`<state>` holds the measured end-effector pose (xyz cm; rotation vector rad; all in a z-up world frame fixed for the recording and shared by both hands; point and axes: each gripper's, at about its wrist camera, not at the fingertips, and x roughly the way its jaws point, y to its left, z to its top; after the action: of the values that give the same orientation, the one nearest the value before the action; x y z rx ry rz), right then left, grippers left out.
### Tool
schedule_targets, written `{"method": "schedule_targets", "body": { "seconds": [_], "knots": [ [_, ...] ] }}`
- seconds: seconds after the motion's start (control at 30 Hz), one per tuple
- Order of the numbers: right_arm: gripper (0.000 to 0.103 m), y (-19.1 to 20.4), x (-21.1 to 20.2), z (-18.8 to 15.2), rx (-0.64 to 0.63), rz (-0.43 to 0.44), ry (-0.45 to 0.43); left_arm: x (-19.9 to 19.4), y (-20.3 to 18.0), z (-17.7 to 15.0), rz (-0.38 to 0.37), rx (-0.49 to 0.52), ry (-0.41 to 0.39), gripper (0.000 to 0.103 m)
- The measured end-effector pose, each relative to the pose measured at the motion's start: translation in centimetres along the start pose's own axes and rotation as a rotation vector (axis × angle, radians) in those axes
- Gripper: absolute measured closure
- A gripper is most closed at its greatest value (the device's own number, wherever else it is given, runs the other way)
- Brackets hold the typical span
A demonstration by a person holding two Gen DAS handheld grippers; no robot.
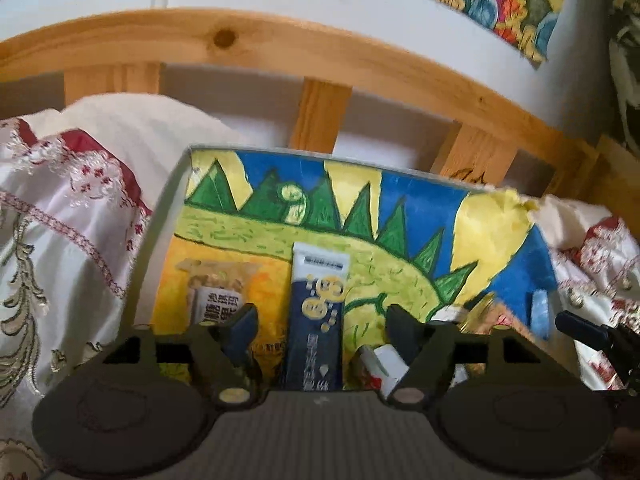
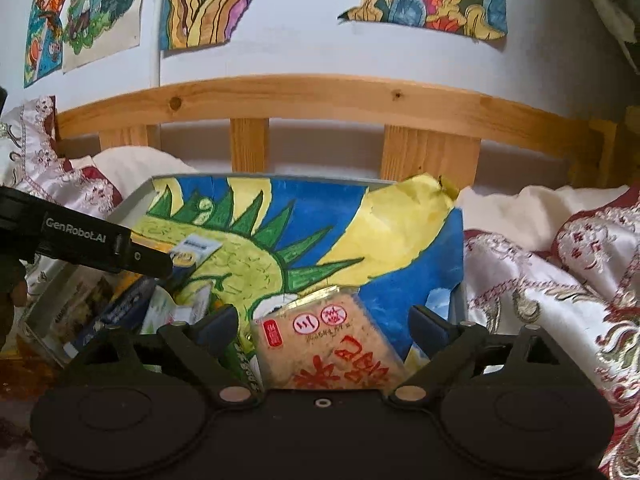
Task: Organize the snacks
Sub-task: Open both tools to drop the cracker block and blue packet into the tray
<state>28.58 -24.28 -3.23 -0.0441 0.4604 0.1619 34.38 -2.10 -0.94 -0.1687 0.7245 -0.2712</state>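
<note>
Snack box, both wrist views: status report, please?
Left gripper open around dark blue packet. Right gripper open around tan snack pack. Both packs standing in painted box. Nothing blocking.

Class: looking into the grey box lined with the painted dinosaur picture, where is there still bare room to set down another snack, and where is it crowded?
Free: the lining's far right blue-and-yellow part, beyond the tan red-printed snack packet. Crowded: the near left, around the navy-and-white sachet.

Left gripper (image 1: 322, 326) angled downward, jaws spread, pads touching nothing; right gripper (image 2: 324, 326) likewise spread wide, gripping nothing.
</note>
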Motion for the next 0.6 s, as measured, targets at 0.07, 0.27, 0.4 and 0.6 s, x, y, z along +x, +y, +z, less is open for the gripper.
{"method": "schedule_targets", "body": {
  "seconds": [0.07,0.27,0.4,0.6],
  "knots": [
    [0.007,0.0,-0.7,0.4,0.002,-0.001,-0.02,-0.9,0.0,0.1,-0.001,-0.01,-0.032,0.02],
    [0.004,0.3,-3.0,1.7,0.006,0.004,-0.076,-4.0,0.2,0.2,0.001,-0.027,-0.122,0.01],
    [0.003,0.8,-4.7,2.6,0.006,0.011,-0.113,-6.4,0.0,0.1,0.01,-0.026,-0.187,0.004],
    [0.002,1.6,-7.5,3.6,0.007,0.025,-0.166,-9.9,-0.4,-0.6,0.022,-0.012,-0.242,0.001]
  ]
}}
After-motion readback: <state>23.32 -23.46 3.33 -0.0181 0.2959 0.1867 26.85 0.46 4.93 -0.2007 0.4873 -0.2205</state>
